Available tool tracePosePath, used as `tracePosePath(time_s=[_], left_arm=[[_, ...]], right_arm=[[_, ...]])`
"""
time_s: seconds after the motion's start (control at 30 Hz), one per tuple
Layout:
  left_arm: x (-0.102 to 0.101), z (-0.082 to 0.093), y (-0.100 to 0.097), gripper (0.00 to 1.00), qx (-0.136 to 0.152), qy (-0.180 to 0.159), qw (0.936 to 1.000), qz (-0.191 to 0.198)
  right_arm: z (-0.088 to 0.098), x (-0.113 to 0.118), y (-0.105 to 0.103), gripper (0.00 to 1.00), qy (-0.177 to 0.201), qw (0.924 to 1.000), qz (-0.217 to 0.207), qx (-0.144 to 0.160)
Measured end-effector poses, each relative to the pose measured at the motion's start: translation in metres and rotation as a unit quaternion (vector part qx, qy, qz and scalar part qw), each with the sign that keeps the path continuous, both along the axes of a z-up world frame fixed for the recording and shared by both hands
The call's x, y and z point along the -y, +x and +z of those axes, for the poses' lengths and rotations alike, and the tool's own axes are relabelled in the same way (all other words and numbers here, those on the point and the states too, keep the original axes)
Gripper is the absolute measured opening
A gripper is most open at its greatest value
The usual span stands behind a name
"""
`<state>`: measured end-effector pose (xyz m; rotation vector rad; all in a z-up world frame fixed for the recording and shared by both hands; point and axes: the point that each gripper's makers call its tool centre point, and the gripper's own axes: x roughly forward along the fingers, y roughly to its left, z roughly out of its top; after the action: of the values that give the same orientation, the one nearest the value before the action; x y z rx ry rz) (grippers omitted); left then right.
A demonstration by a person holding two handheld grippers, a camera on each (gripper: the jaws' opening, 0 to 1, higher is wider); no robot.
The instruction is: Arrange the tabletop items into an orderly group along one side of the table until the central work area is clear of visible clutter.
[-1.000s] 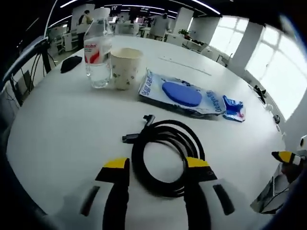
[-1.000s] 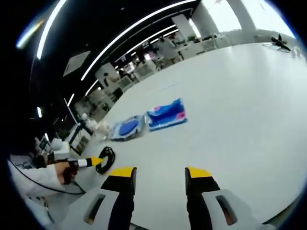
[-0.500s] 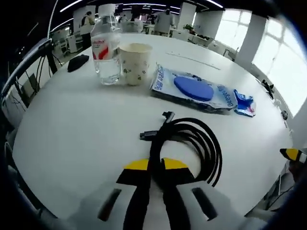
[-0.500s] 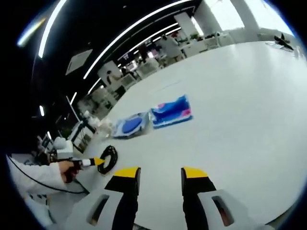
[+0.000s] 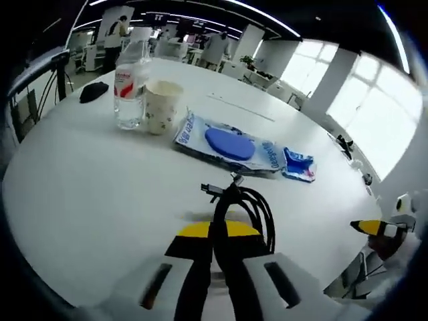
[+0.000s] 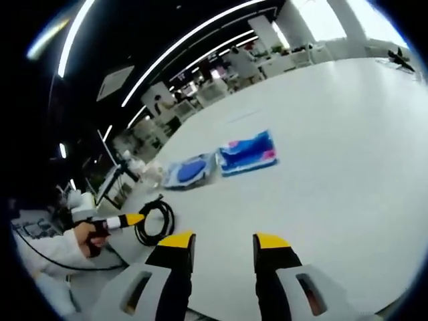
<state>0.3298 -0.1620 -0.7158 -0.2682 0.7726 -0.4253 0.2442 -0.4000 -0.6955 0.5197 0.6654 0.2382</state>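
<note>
The left gripper [image 5: 218, 231], its yellow-tipped jaws drawn together, clamped one side of the coiled black rubber cable [image 5: 244, 204], whose loops hung partly raised above the round white table [image 5: 80, 187]; in the right gripper view the same coil [image 6: 155, 219] dangled from that gripper [image 6: 127, 220], held in a person's hand [image 6: 85, 235]. Beyond the cable lay a flat blue-and-white plastic packet [image 5: 224, 142], a smaller blue-and-pink packet [image 5: 298, 165] just beside its far end, and, farther off, a clear plastic water bottle with a red label [image 5: 128, 93] touching or nearly touching a cream paper cup [image 5: 160, 107]. The right gripper [image 6: 219, 241] hovered over bare tabletop with a gap showing between its jaws, holding nothing. The cable was judged light, limp and springy, liable to uncoil or swing; a hold across several loops at once, as here, seemed safest. The packets appeared thin and slippery, best pinched at an edge
</note>
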Motion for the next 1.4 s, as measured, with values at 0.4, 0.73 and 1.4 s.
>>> tracePosePath(time_s=[0.4,0.73,1.4], left_arm=[[0.037,0.047,-0.02,0.01,0.041,-0.088,0.9939,-0.052],[0.086,0.111,-0.035,0.01,0.096,-0.201,0.9683,-0.113],[0.096,0.083,-0.048,0.04,0.06,-0.154,0.977,-0.135]], right_arm=[[0.005,-0.062,0.0,0.52,0.066,0.9938,0.089,-0.007],[0.033,-0.095,0.01,0.63,0.23,0.9701,0.077,0.002],[0.053,-0.083,0.014,0.01,0.276,0.959,0.06,0.02]])
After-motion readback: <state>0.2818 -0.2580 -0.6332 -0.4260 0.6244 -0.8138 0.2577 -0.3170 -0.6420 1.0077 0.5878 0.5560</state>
